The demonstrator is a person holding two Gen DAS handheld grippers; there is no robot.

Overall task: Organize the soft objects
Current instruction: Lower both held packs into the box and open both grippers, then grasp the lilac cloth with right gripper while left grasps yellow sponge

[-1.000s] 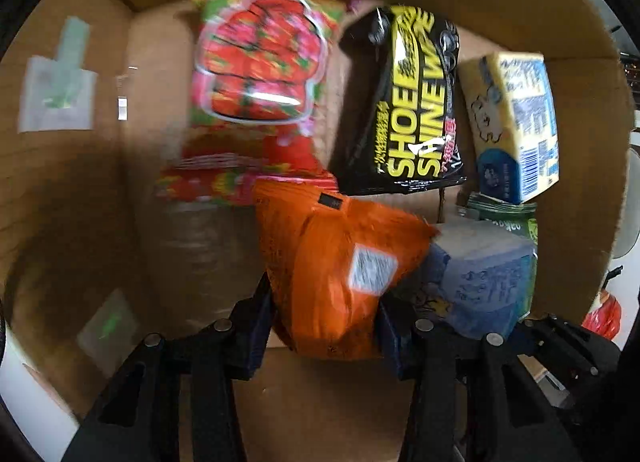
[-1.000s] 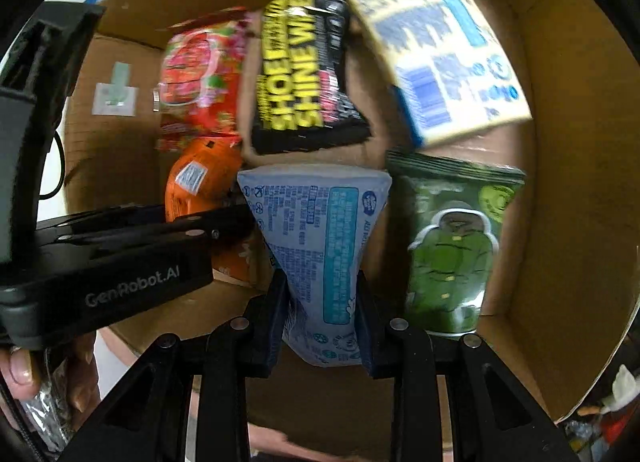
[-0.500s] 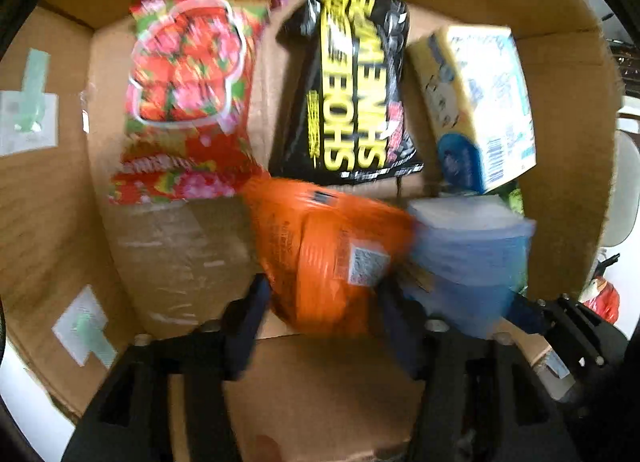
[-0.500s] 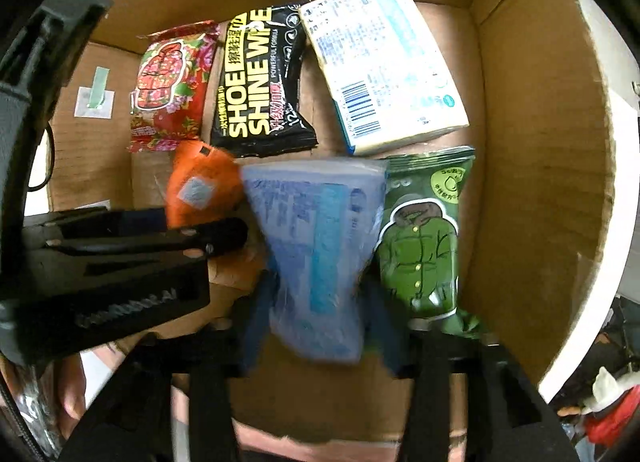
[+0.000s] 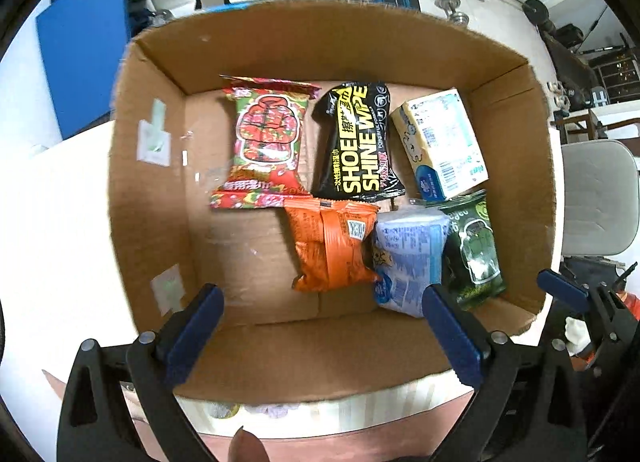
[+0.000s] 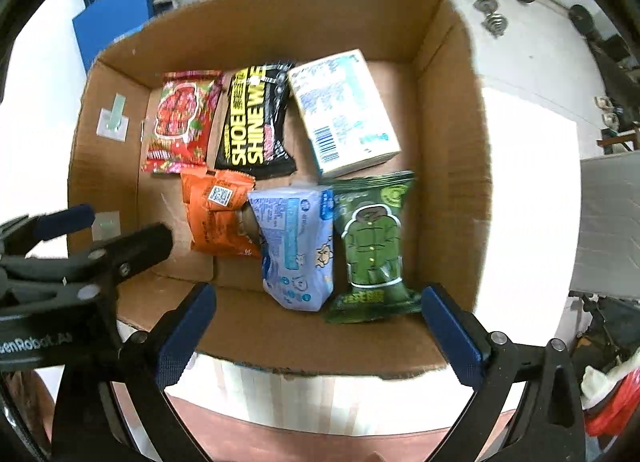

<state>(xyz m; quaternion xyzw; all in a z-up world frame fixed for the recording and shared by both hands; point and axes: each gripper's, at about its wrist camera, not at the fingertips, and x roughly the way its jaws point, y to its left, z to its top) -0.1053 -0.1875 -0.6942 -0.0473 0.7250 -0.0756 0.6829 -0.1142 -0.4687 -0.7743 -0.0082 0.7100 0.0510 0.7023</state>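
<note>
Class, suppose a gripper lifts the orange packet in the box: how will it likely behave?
The orange packet looks puffy and creased, so it would probably squash and flop when pinched. Its glossy film may slip. It leans against the blue pack, which might shift.

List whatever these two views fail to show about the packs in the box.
- Green pack: left wrist view, the light blue pack overlaps its left side.
- Orange pack: right wrist view, its right edge is tucked behind the light blue pack.
- Small print on the white tissue pack: too small and blurred in both views.
- Cardboard box: its near outer face is hidden behind its own wall.
</note>
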